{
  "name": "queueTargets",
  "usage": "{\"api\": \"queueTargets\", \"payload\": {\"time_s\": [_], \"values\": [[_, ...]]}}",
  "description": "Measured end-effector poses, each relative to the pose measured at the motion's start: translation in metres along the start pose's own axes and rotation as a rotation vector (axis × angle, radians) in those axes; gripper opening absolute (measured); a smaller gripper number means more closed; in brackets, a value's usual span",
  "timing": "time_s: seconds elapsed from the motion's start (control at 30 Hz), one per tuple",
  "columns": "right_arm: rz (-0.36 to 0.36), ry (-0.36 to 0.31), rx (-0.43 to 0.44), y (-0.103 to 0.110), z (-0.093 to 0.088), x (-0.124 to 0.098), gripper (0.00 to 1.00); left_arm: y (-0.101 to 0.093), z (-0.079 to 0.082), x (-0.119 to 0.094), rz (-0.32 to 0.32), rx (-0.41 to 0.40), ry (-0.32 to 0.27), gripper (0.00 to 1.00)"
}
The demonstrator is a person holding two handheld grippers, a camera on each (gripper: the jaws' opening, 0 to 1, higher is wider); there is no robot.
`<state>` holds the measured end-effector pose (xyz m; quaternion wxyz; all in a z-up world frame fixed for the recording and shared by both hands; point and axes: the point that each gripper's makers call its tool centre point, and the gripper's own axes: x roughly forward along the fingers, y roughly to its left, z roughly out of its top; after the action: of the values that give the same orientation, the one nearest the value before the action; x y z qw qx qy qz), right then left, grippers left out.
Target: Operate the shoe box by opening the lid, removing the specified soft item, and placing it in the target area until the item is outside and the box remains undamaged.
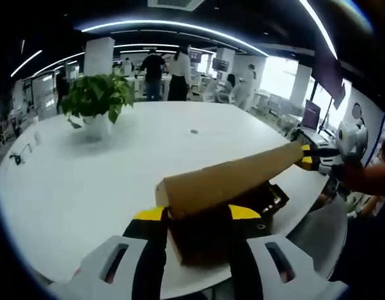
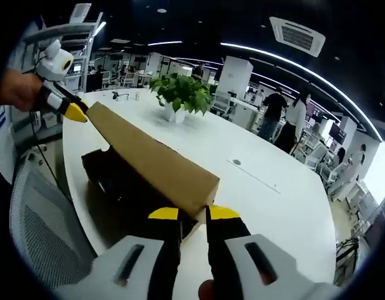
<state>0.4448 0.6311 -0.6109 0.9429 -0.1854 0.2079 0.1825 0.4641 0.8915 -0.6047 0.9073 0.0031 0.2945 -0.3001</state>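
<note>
We are clamping both the left gripper (image 1: 197,214) and right gripper (image 2: 194,214) on the raised lid (image 2: 152,161) above the shoe box (image 1: 202,240), a potted plant (image 1: 96,100) standing beyond it on the worktop (image 1: 86,187).

White round table (image 1: 180,144) with a potted plant (image 1: 95,100) toward its far side. Mesh office chair (image 2: 45,225) at the table edge. People (image 1: 164,75) standing at desks in the background.

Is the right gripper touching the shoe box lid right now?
Touching. In the right gripper view, the right gripper closes its yellow-tipped jaws on the lid's near end.
</note>
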Motion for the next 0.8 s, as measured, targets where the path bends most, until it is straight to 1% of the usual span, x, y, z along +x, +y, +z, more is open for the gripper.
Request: {"api": "queueTargets", "payload": {"time_s": [0.23, 0.33, 0.43, 0.53, 0.6, 0.67, 0.7, 0.8], "values": [[-0.063, -0.013, -0.013, -0.012, 0.008, 0.006, 0.07, 0.001, 0.011, 0.002, -0.007, 0.01, -0.011, 0.36], [-0.08, -0.021, -0.017, -0.017, 0.011, 0.009, 0.05, 0.002, 0.015, 0.004, -0.004, 0.03, -0.016, 0.37], [-0.098, -0.023, -0.026, -0.023, 0.016, 0.012, 0.03, 0.004, 0.019, 0.007, -0.005, 0.027, -0.013, 0.37], [-0.102, -0.02, -0.021, -0.027, 0.02, 0.014, 0.02, 0.004, 0.025, 0.007, -0.004, 0.032, -0.016, 0.38], [-0.1, -0.008, -0.007, -0.03, 0.021, 0.015, 0.02, 0.004, 0.026, 0.009, 0.0, 0.041, -0.01, 0.38], [-0.097, 0.003, -0.005, -0.032, 0.023, 0.016, 0.01, 0.005, 0.03, 0.009, -0.002, 0.04, -0.016, 0.38], [-0.092, 0.016, -0.003, -0.033, 0.023, 0.017, 0.01, 0.006, 0.03, 0.009, -0.003, 0.034, -0.016, 0.38], [-0.081, 0.031, 0.003, -0.037, 0.025, 0.02, 0.0, 0.006, 0.031, 0.008, -0.002, 0.025, -0.024, 0.36]]}}
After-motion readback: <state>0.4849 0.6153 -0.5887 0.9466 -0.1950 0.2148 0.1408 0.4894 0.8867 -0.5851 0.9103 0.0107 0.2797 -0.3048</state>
